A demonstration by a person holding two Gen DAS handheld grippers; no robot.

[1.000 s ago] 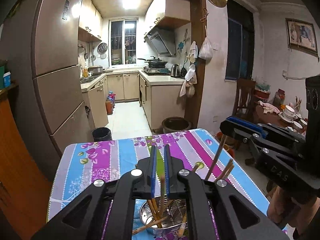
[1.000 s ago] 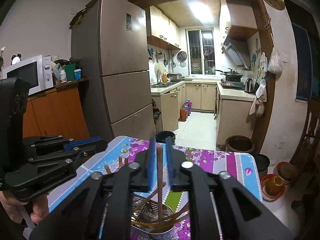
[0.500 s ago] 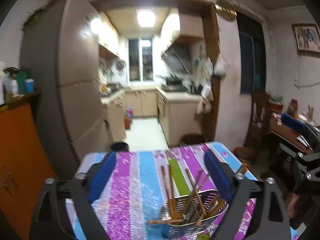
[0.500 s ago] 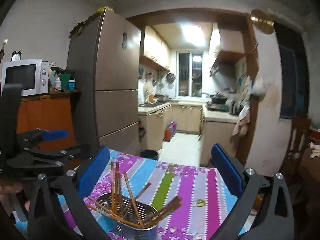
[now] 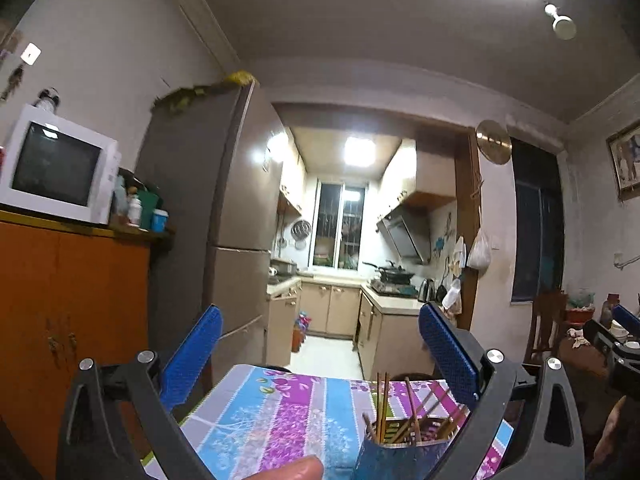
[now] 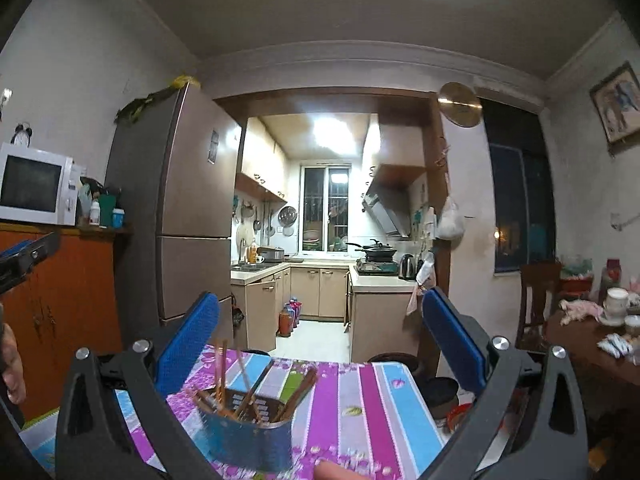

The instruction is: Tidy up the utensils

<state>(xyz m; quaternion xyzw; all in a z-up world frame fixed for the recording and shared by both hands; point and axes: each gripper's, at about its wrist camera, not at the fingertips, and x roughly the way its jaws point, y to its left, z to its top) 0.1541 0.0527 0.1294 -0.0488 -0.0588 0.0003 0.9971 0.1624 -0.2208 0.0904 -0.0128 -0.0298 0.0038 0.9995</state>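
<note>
A metal utensil holder (image 5: 396, 458) full of wooden chopsticks (image 5: 382, 408) stands on the floral striped tablecloth (image 5: 288, 412). In the right wrist view the holder (image 6: 248, 436) sits low left with chopsticks (image 6: 220, 372) leaning in it. My left gripper (image 5: 320, 352) is open wide and empty, raised above and behind the holder. My right gripper (image 6: 320, 332) is open wide and empty, also raised back from the holder. Part of the right gripper (image 5: 616, 344) shows at the right edge of the left wrist view, and part of the left gripper (image 6: 24, 256) at the left edge of the right wrist view.
A tall fridge (image 6: 180, 216) and an orange cabinet (image 5: 68, 304) with a microwave (image 5: 56, 168) stand left. The kitchen doorway (image 6: 328, 272) is straight beyond the table. A side table with cups (image 6: 600, 320) and a chair (image 6: 536, 300) stand right.
Both grippers opened and let go of chopsticks into the holder, then lifted and tilted upward, away from it. The holder now sits lower in both views.
</note>
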